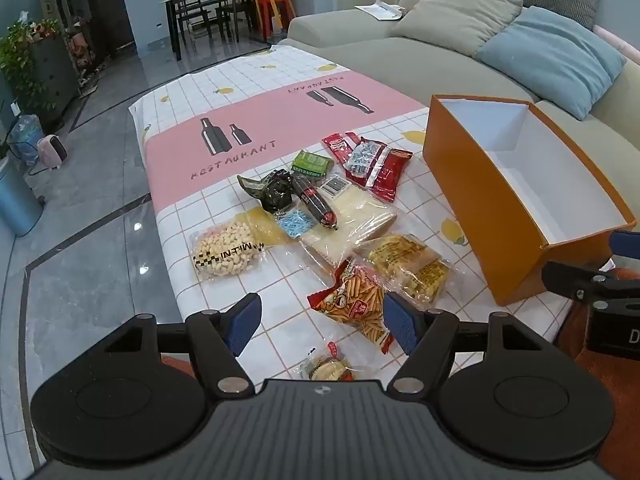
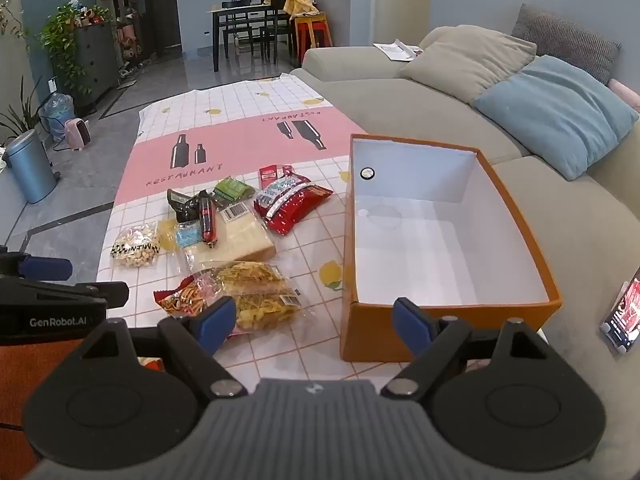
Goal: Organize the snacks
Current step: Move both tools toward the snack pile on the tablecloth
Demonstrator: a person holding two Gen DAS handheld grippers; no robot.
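Several snack packs lie on the table: a peanut bag (image 1: pixel 226 254), a dark sausage (image 1: pixel 316 202), a red packet (image 1: pixel 374 164), a green pack (image 1: pixel 312 163), a clear white pack (image 1: pixel 354 220), a yellow snack bag (image 1: pixel 408 266) and a stick-snack bag (image 1: pixel 356 306). An open orange box (image 1: pixel 504 216) with a white inside stands to their right and is empty (image 2: pixel 440 248). My left gripper (image 1: pixel 322 324) is open above the stick-snack bag. My right gripper (image 2: pixel 314 322) is open and empty at the box's near-left corner.
The table carries a pink and white checked cloth (image 1: pixel 260 128). A small wrapped snack (image 1: pixel 328 368) lies near the front edge. A grey sofa with cushions (image 1: pixel 440 52) runs along the right. A phone (image 2: pixel 622 316) rests on the sofa. Grey floor lies left.
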